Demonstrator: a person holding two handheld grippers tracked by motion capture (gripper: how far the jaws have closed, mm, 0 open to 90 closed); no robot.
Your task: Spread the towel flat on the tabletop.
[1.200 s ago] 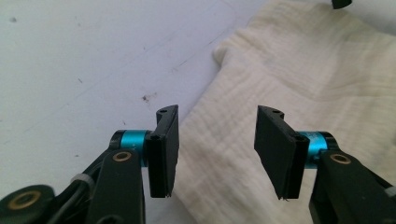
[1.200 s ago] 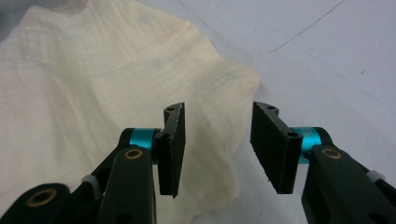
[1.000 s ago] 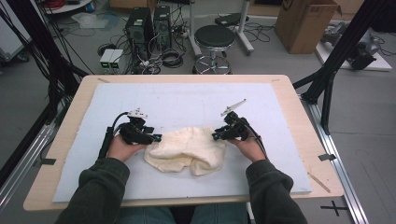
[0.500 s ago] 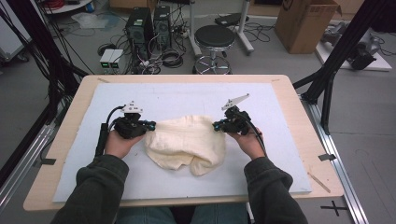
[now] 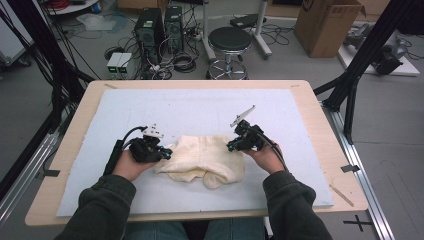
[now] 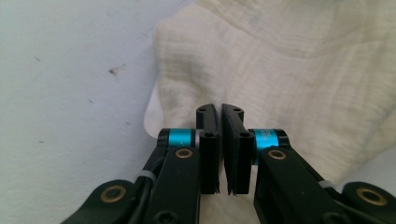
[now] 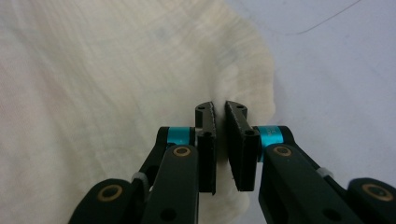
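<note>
A crumpled cream cloth [image 5: 205, 157] lies on the white sheet, stretched between both grippers. My left gripper [image 5: 167, 154] is at its left edge. In the left gripper view the jaws [image 6: 219, 112] stand almost together over the cloth [image 6: 280, 70], pinching a thin fold. My right gripper [image 5: 231, 147] is at the cloth's right edge. In its own view the gripper [image 7: 219, 109] holds a ruffled bit of cloth [image 7: 116, 70] in the narrow gap. Both pairs of jaws have just been opening slightly, and the fabric is still between them.
A white foam sheet [image 5: 200, 105] covers most of the wooden table [image 5: 320, 115]. Beyond the far edge stand a black stool [image 5: 230, 40], computer cases [image 5: 157, 25] with cables, and a cardboard box [image 5: 327, 22]. Black frame legs [image 5: 360, 60] rise at the right.
The left jaws have gone from open to nearly closed at the cloth's left edge, and that hand has shifted. The cloth now stretches wider between the grippers. The right hand has hardly moved.
</note>
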